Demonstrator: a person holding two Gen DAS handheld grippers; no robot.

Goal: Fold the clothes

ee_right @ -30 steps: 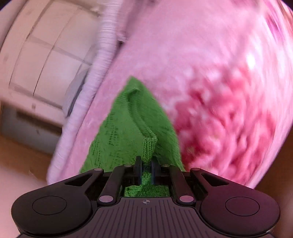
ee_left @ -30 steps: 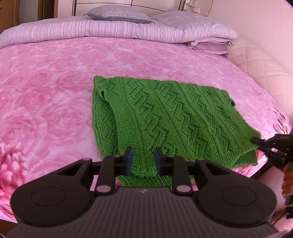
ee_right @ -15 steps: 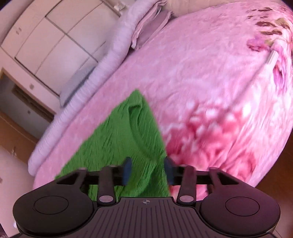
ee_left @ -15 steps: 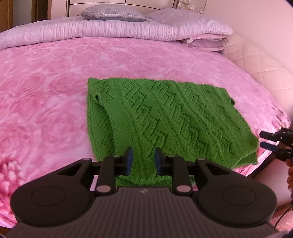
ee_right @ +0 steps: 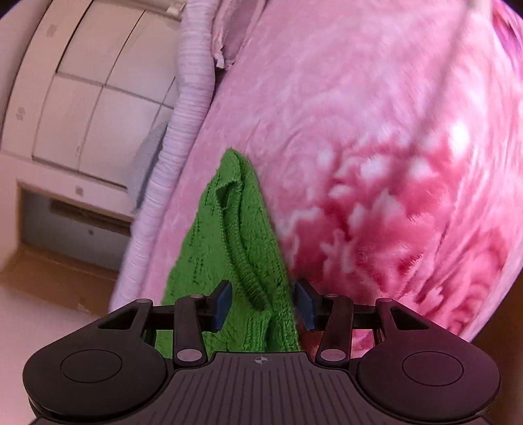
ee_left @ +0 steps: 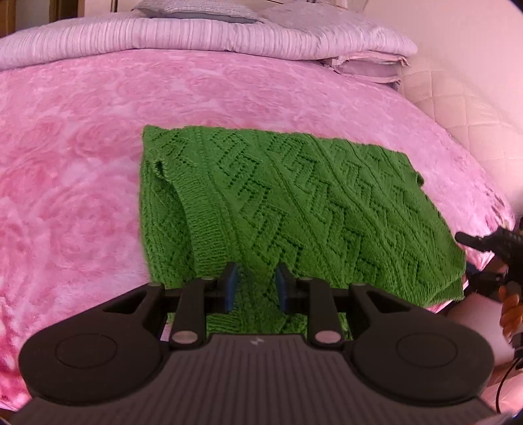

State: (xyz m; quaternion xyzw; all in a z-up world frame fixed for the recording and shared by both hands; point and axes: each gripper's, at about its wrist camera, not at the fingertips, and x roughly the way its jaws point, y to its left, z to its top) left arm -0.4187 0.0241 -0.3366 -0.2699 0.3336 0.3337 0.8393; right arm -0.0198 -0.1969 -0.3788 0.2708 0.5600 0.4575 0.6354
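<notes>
Pink floral bedspread [ee_left: 81,170] under green knit sweater [ee_left: 294,202].

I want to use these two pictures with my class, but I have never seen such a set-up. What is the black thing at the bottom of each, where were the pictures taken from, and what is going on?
No robot here: a person holds a hand tool in each hand, each with a two-fingered claw and a wide-angle camera looking forward along its fingers. The black shape at the bottom is the tool itself.

The left tool's picture shows the left claw open over the near edge of a green knitted sweater, lying folded on a pink bedspread, pillows behind. The right claw appears at the right edge.

The right tool's picture shows the same sweater from its side, with the right claw open around its edge, gripping nothing.
</notes>
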